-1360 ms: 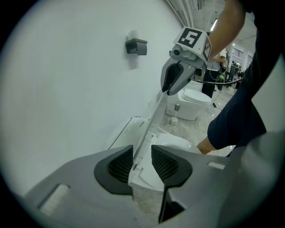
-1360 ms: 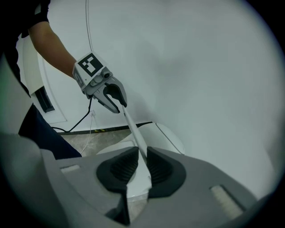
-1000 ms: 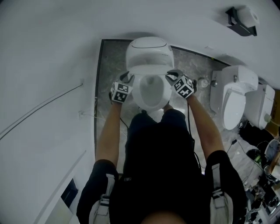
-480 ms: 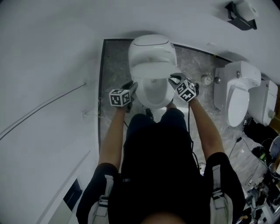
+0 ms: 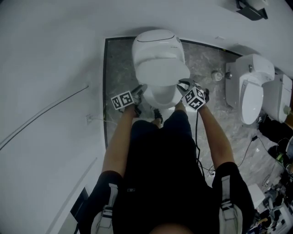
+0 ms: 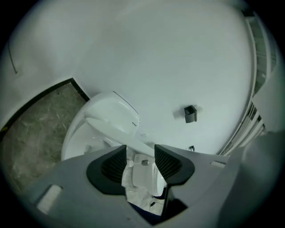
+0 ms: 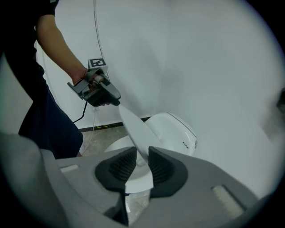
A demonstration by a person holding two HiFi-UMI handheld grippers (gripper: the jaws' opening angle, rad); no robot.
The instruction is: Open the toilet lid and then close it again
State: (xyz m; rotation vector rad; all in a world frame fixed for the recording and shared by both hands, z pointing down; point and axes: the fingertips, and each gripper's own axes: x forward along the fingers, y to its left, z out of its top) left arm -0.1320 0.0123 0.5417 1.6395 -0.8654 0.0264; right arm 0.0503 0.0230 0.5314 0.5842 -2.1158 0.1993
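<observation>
The white toilet (image 5: 155,45) stands against the wall, with its lid (image 5: 161,72) tilted partway down over the bowl (image 5: 161,97). My right gripper (image 5: 183,84) is on the lid's right edge. In the right gripper view that thin edge (image 7: 133,127) runs between the pads of the right gripper (image 7: 142,162), which touch it while the jaws are opening. My left gripper (image 5: 139,91) is at the lid's left corner and also shows as the left gripper (image 7: 104,95). Its own view has the lid edge (image 6: 111,124) lying across the tips of the left gripper (image 6: 140,151), whose jaws are opening wide.
Two more white toilets (image 5: 249,87) (image 5: 279,98) stand to the right on the marble floor (image 5: 123,64). A dark holder (image 5: 249,9) hangs on the wall at top right. Cables lie on the floor at the right. My legs are close to the bowl's front.
The lid has come down from upright to partway over the bowl. Both grippers moved down and toward me with it. The left gripper rolled over and its jaws widened.
</observation>
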